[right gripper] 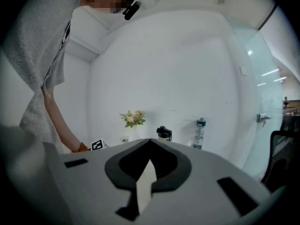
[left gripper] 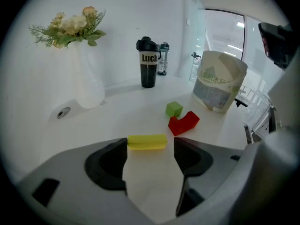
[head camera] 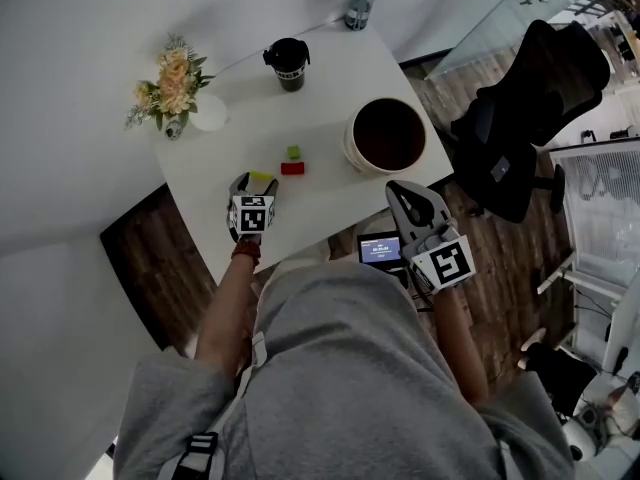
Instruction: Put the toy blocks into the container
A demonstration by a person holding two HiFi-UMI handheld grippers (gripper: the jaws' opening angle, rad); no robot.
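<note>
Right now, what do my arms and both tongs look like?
The left tongs and right tongs are light grey with black pads, each carrying a white cube of black square markers. You wear a grey top and a reddish band on the left wrist.

"Luck" in white on black mug [left gripper: 148, 62], right of vase [left gripper: 89, 86]. Container [left gripper: 219, 83] print, phone [head camera: 381, 249] screen: unreadable.

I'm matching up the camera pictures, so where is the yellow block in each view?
Head view: yellow block left of centre, at the left claw's tips.
Left gripper view: low centre, between the open claw's tips.
Right gripper view: not in it.
Shared landmark: the flowers, in all three views.
</note>
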